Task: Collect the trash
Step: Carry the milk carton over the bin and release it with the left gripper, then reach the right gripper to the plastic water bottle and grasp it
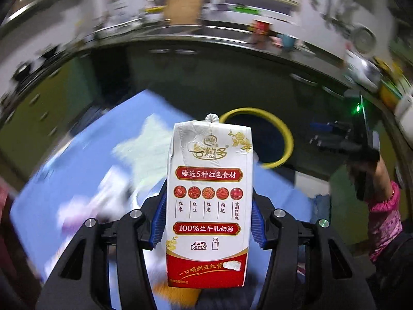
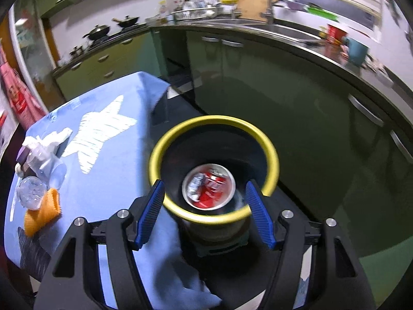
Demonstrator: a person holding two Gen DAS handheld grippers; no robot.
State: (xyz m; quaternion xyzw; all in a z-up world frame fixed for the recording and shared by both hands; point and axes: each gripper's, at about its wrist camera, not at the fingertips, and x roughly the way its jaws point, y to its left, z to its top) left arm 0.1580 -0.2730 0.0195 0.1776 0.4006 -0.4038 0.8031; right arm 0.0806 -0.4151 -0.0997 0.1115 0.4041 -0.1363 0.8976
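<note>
the only readable print is on the milk carton [image 1: 209, 201] in the middle of the left wrist view. near its top stands the brand in large outlined characters, "谷粒多", under a small oval logo. below it a red banner reads "臻选5种红色食材". under five round pictures stand small columns, among them "红枣", "红豆", "红米" and "枸杞". a second red banner reads "100%生牛乳奶源". the red band at the bottom reads "一口喝到五红营", its end torn off. the red can [image 2: 210, 190] in the right wrist view is too blurred to read.
</note>
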